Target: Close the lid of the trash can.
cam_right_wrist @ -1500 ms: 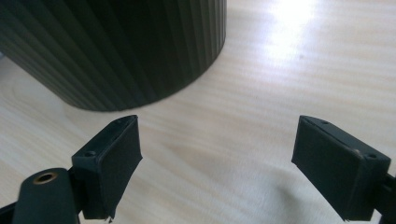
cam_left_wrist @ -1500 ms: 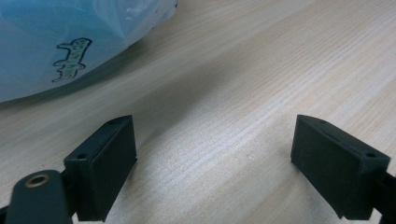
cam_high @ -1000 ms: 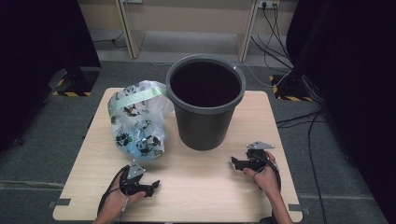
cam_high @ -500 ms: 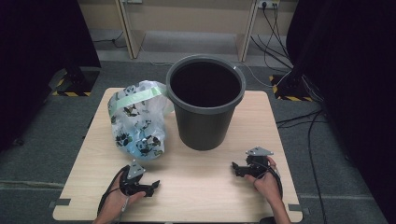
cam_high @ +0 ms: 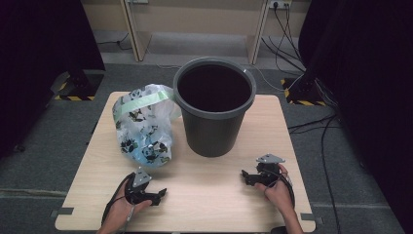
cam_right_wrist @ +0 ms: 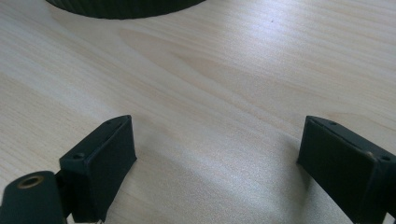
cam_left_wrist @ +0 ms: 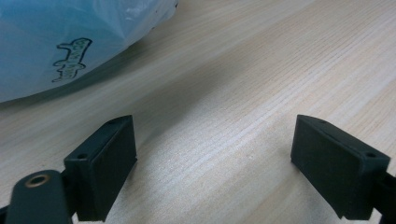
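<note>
The printed plastic bag (cam_high: 142, 127) lies on the desk (cam_high: 209, 195) touching the left side of the dark grey bucket (cam_high: 215, 109), ungripped; the right tongs (cam_high: 246, 177) have been drawn back slightly toward the near edge in the last second, while the left tongs (cam_high: 159, 194) have stayed put, so no grasp is judged begun. Both tongs are held wide, empty. Bucket interior is too dark to read; bag contents cannot be made out.
</note>
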A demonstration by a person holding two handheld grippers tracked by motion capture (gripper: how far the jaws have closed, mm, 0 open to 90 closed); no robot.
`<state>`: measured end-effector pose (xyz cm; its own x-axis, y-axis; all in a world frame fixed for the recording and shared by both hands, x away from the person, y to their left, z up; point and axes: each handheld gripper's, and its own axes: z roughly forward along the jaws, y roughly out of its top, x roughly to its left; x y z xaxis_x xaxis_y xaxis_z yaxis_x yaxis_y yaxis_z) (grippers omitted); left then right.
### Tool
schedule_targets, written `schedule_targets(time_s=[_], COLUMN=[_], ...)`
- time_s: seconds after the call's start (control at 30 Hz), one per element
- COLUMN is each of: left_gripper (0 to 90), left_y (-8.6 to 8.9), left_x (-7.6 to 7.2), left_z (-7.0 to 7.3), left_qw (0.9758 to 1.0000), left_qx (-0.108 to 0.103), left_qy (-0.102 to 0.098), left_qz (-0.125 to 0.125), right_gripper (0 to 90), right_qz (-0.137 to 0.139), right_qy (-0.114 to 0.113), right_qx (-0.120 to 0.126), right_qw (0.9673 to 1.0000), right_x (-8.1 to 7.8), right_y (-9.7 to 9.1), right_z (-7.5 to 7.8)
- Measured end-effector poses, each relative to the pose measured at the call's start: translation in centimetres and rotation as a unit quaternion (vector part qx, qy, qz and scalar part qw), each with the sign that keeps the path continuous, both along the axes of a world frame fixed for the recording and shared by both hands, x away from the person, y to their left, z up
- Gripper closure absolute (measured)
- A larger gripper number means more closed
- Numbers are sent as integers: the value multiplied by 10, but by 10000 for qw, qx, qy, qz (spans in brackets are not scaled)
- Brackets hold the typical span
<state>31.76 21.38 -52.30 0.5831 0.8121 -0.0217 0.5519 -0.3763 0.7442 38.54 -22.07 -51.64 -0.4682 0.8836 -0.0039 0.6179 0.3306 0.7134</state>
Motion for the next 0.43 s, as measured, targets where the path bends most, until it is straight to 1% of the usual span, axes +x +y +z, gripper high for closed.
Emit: schedule_targets(time_s=[0.43], left_gripper=[133], left_y=[0], left_x=[0], left_z=[0], left_qw=[10000], left_qx=[1], left_qy=[1], left_qz=[-1], right_gripper=[104], right_qz=[17], right_qy=[1], right_qx=[-19], right_qw=[10000], right_x=[1], right_y=[0], right_z=[0])
